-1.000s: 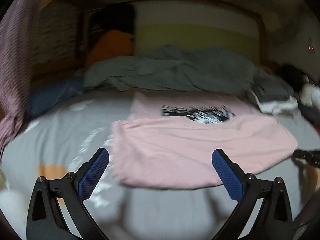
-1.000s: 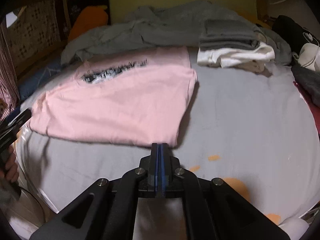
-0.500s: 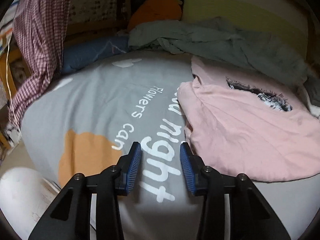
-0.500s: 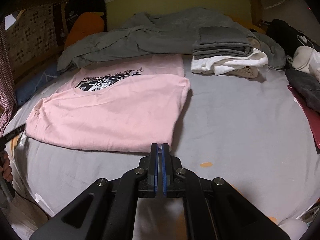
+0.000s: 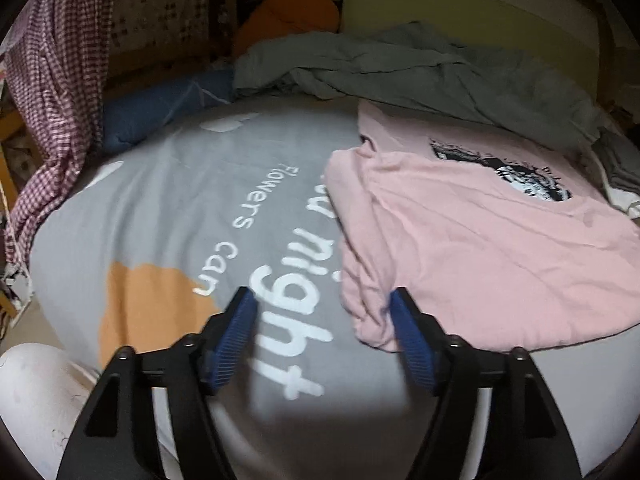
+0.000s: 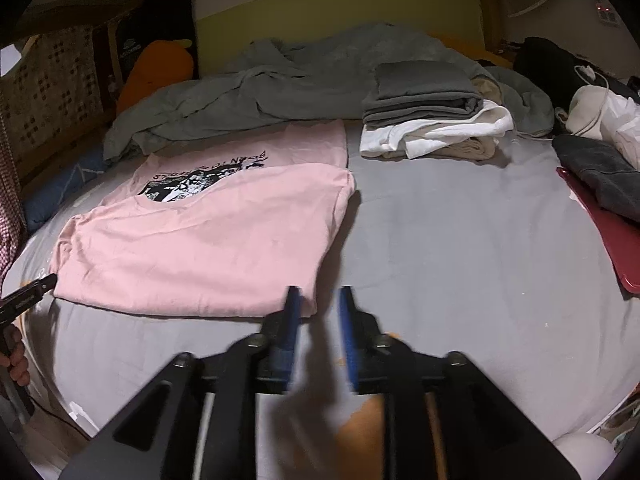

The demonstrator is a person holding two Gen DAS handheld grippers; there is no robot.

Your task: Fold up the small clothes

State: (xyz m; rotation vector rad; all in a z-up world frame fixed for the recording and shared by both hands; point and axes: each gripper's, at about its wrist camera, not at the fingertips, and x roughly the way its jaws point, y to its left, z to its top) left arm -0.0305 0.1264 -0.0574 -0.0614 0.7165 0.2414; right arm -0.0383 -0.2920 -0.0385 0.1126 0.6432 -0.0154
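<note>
Grey printed bedsheet (image 6: 460, 248) carries the folded pink T-shirt (image 6: 208, 240) at ten o'clock in the right wrist view. Right claw (image 6: 318, 300), just opening, gapes narrowly and empty at its near corner. Left claw (image 5: 322, 304), reopening, stands wide, one pad (image 5: 412, 340) beside the shirt's edge.

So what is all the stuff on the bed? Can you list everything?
Pink cotton T-shirt with black print: one, pink, folded, left part of the bed.
Crumpled grey-green blanket: one, behind the T-shirt.
Stack of folded clothes: one, grey, white and beige, far right of the T-shirt.
Grey bedsheet with white lettering: one, under everything.
Orange plush cushion: one, far left corner.
Checked red-and-white cloth: one, hanging at left.
Dark red flat board: one, right edge.
Left gripper: open, empty, at the T-shirt's corner.
Right gripper: jaws just opening, empty.
</note>
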